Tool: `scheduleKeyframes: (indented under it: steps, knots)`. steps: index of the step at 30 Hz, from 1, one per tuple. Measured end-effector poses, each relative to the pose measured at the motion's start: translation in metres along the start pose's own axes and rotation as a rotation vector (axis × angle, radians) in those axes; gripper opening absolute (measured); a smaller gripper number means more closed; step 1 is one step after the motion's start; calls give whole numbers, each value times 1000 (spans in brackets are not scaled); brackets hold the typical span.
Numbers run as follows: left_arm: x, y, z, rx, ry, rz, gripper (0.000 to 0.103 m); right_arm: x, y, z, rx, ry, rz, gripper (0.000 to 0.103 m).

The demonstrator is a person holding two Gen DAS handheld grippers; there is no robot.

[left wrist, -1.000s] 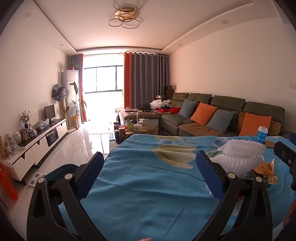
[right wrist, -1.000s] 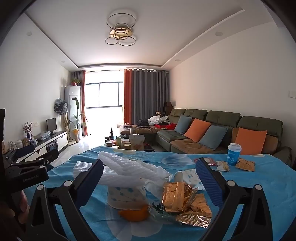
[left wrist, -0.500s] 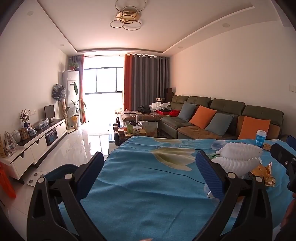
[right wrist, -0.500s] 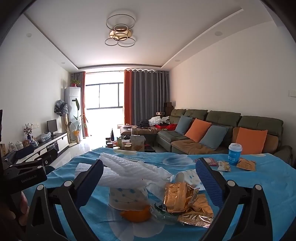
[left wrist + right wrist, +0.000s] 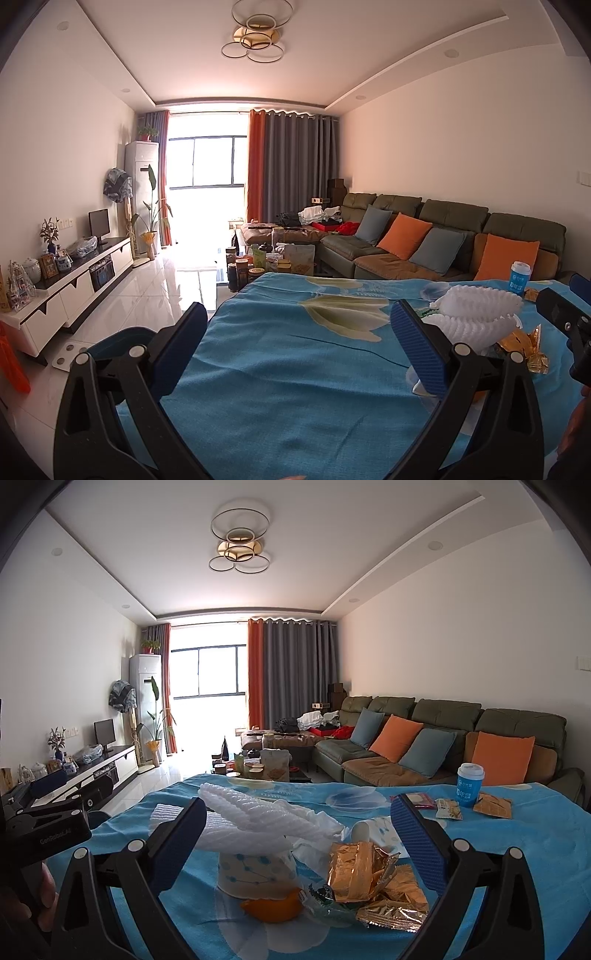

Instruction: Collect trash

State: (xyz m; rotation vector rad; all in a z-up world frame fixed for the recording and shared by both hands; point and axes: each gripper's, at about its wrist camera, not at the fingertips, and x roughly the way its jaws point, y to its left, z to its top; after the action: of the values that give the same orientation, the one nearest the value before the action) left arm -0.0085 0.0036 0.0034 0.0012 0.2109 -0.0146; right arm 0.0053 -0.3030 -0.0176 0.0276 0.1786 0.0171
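- Barely anything has shifted: both views sit slightly lower over the blue tablecloth point(image 5: 517, 849)
- White foam netting point(image 5: 258, 812) drapes a paper cup point(image 5: 255, 871), gold wrappers point(image 5: 362, 871) beside it
- Left gripper point(image 5: 295, 343) and right gripper point(image 5: 295, 834) both gape, empty

1. The paper cup point(image 5: 255, 871) is half hidden: white foam netting point(image 5: 258, 819) lies over its top
2. In the left wrist view the same cup is nearly lost behind the left gripper's point(image 5: 301, 343) right finger
3. The print on the blue cup point(image 5: 470, 784) is too small to read
4. The orange peel point(image 5: 271, 908) tucks partly under the cup's base
5. The right gripper point(image 5: 565, 325) is cut off by that view's right edge
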Motion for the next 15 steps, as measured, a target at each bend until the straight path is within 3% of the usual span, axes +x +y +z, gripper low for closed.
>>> scheduleKeyframes:
  steps: [15]
  knots:
    - [0, 0, -1, -7, -4, 1, 98, 0, -1, 0, 1, 1, 1, 97]
